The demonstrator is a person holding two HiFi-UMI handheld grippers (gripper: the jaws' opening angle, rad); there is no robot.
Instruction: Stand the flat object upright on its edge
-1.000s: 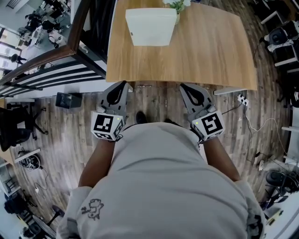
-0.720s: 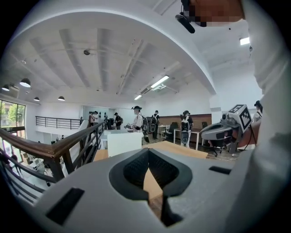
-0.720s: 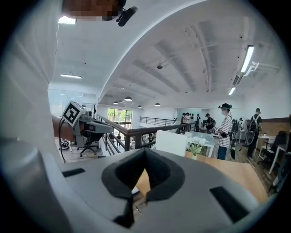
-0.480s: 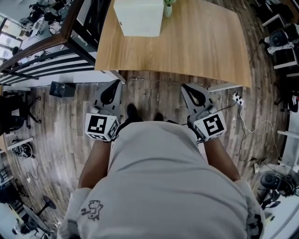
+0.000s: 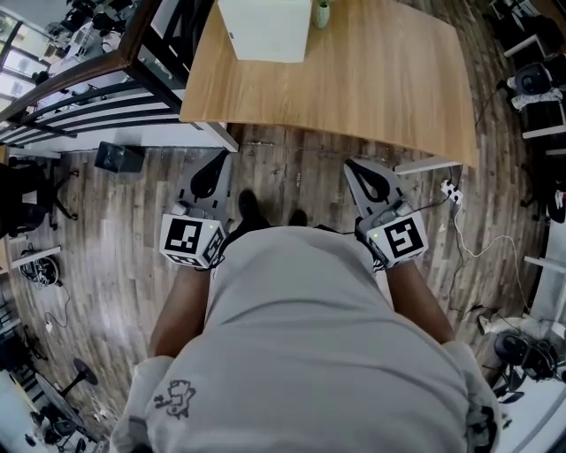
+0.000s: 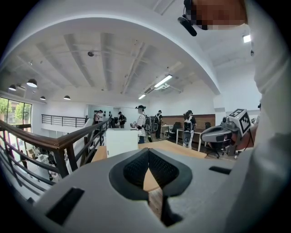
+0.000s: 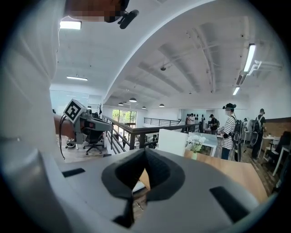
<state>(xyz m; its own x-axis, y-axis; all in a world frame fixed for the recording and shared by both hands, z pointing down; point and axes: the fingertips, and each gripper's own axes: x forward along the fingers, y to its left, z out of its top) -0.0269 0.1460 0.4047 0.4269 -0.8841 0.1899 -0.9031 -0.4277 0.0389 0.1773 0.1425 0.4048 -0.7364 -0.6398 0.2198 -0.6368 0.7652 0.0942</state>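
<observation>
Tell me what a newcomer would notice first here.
The wooden table fills the top of the head view, with a white box at its far edge beside a small plant. Nearer, the left gripper and right gripper are held over the plank floor short of the table, both shut and empty.

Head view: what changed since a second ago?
The table and the white box on it slid up and left in the picture, so a little more floor shows before the left gripper and right gripper. Both stayed shut and empty; nothing was grabbed.
</observation>
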